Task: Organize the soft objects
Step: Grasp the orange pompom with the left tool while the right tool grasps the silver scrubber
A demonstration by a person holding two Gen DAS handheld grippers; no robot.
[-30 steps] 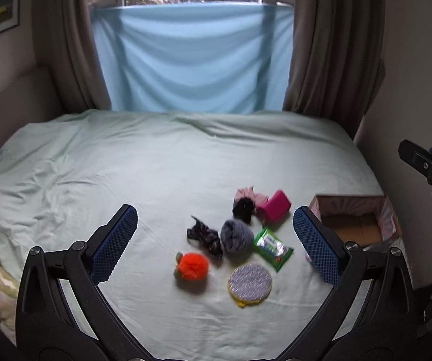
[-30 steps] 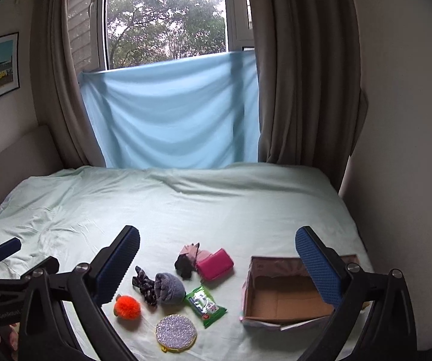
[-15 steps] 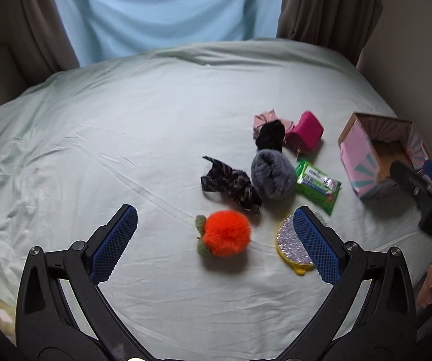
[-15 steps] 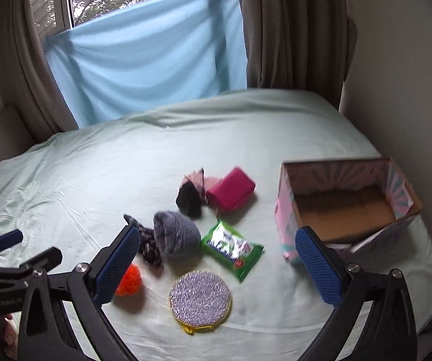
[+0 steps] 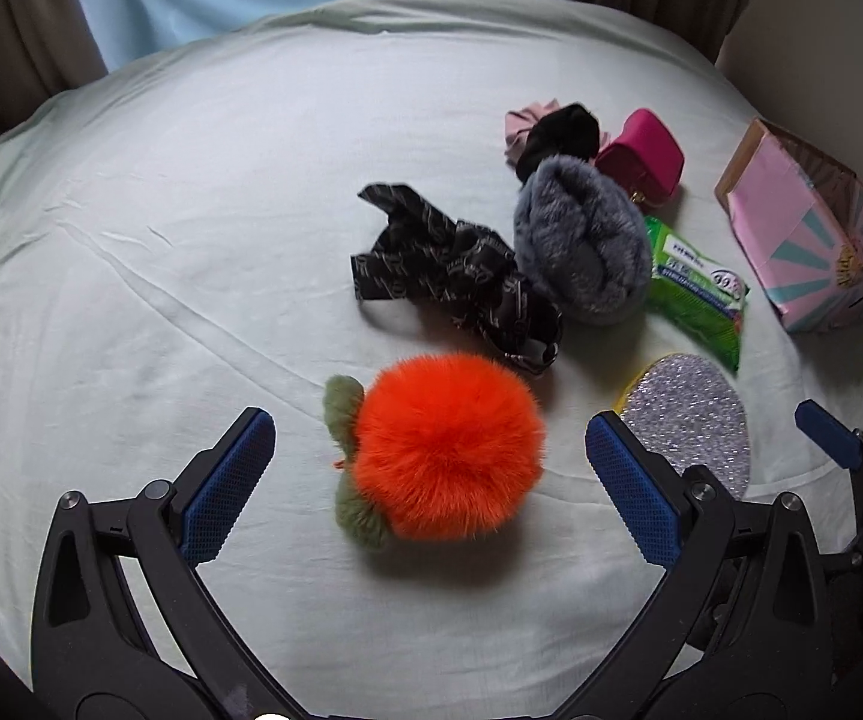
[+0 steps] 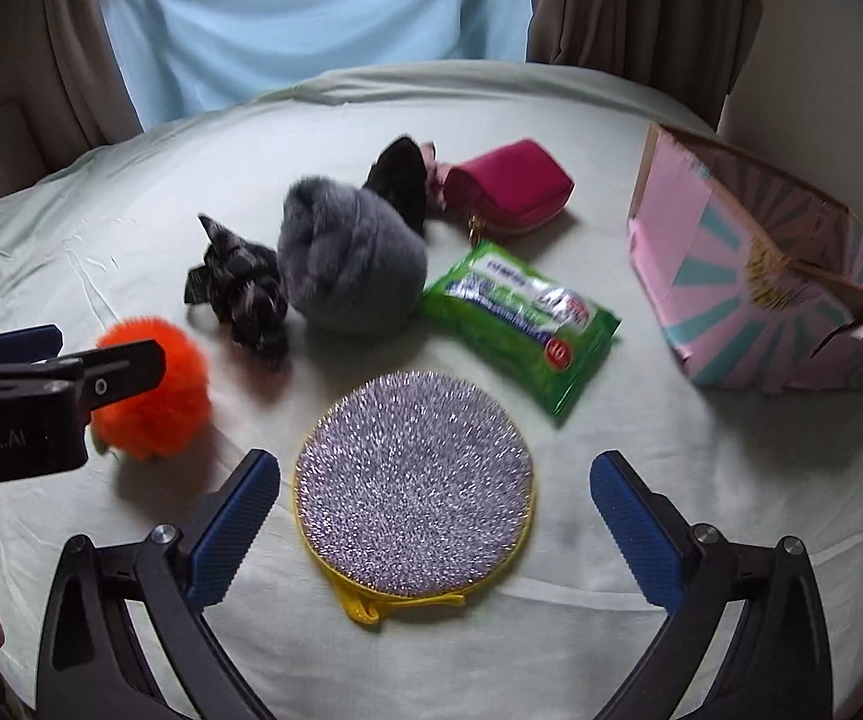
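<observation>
Partly hidden: orange pom-pom [image 6: 155, 387], its near side covered in the right wrist view by the left gripper's black body; whole in the left wrist view [image 5: 446, 447].
Pom-pom look: round, fluffy, bright orange, with olive-green furry leaves at its left.
Pom-pom place: on the pale green sheet [image 5: 161, 228], between the fingers of the left gripper [image 5: 430, 468], untouched.
Left gripper: jaws wide apart.
Beside the pom-pom: black patterned scrunchie [image 5: 461, 276] just behind; grey fur roll [image 5: 581, 240] behind that.
Right of the pom-pom: glittery round pad [image 6: 413, 483], yellow-edged, between the spread fingers of the right gripper [image 6: 434, 510].
Farther right: green wipes pack [image 6: 521, 318]; pink box [image 6: 761, 276], cut off at the edge, inside unseen.
</observation>
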